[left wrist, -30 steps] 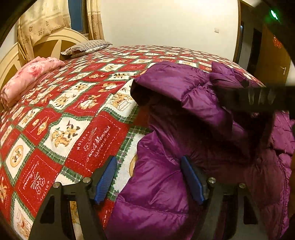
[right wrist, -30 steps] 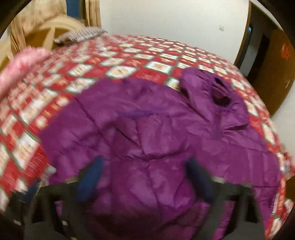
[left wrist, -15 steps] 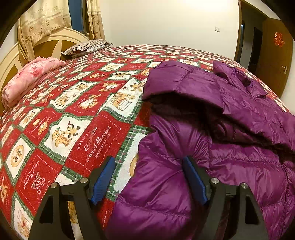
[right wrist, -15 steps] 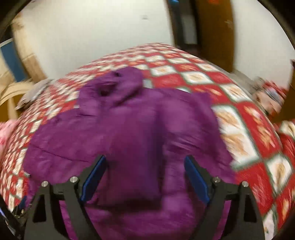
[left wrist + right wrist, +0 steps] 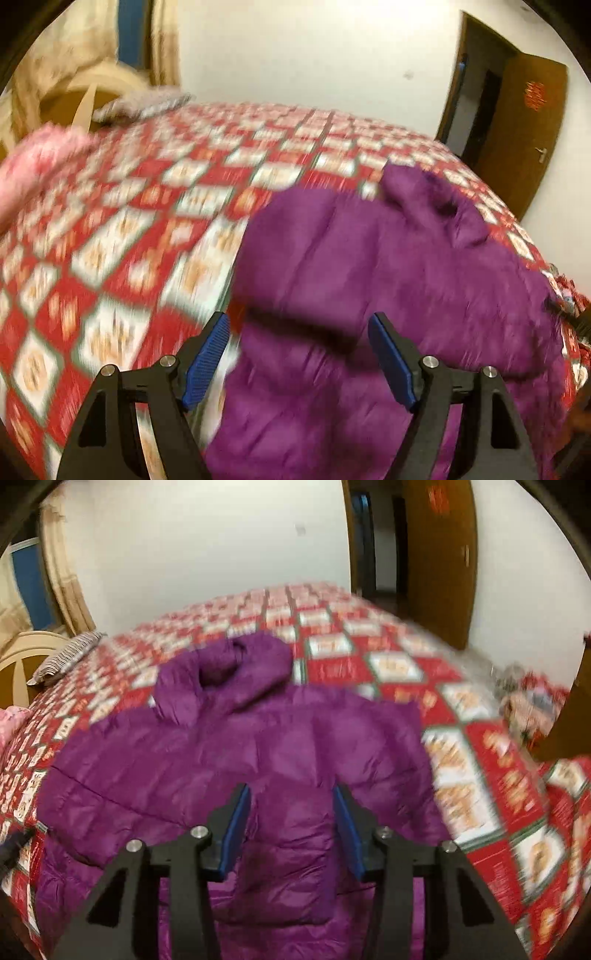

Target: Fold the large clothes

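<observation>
A purple hooded puffer jacket lies on the bed, hood toward the far side; it also shows in the right wrist view. One sleeve is folded across its front. My left gripper is open and empty, above the jacket's left edge. My right gripper is partly closed, its blue pads either side of a puffed fold of the jacket's lower front; I cannot tell if they press it. Both views are motion-blurred.
The bed has a red, white and green patchwork quilt. A pink folded blanket and a striped pillow lie by the headboard. A brown door stands at the right. Cluttered items sit beyond the bed's right edge.
The left gripper has risen and swung right, staying open. The right gripper has moved over the jacket's lower front and its jaws have narrowed. The sleeve now lies across the jacket.
</observation>
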